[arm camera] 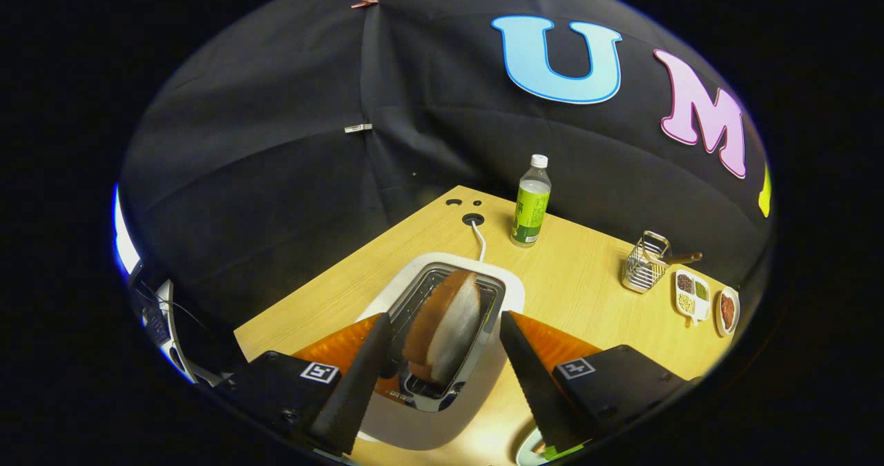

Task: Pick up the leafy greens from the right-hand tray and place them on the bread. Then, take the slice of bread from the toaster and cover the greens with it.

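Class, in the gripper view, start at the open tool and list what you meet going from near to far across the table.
Open tool with the bread slice between its fingers → toaster → cable hole → green-labelled bottle.

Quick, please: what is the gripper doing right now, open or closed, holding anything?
Gripper: open, holding nothing; its fingers stand either side of the bread slice in the toaster, not pressing it.
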Demonstrator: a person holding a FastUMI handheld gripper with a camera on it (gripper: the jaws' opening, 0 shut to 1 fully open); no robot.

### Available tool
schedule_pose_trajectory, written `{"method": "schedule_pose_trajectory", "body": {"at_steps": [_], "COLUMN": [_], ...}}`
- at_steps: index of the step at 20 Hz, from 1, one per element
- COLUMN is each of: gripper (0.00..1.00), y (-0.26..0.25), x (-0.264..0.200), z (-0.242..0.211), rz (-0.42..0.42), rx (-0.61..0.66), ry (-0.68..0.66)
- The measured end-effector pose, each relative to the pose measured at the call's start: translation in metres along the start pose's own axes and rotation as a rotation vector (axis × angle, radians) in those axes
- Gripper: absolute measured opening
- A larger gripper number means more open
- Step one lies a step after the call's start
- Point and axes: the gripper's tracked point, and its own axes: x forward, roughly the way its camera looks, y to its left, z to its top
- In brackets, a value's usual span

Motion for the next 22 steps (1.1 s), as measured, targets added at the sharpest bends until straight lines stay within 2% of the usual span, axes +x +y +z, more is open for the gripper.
{"method": "schedule_pose_trajectory", "body": {"at_steps": [3, 6, 9, 12, 14, 18, 22], "gripper": [0.89, 0.65, 0.40, 0.22, 0.19, 0.15, 0.15], "y": [0.001, 0.004, -0.001, -0.001, -0.001, 0.004, 0.004], "x": [0.006, 0.011, 0.011, 0.010, 0.010, 0.000, -0.022], "z": [0.003, 0.000, -0.002, -0.007, 0.001, 0.005, 0.028], "rz": [-0.011, -0.002, -0.029, -0.038, -0.040, -0.005, 0.016], "rx": [0.006, 0.015, 0.012, 0.082, 0.120, 0.098, 0.124], "ry": [-0.009, -0.003, 0.005, 0.035, 0.036, 0.026, -0.034]}}
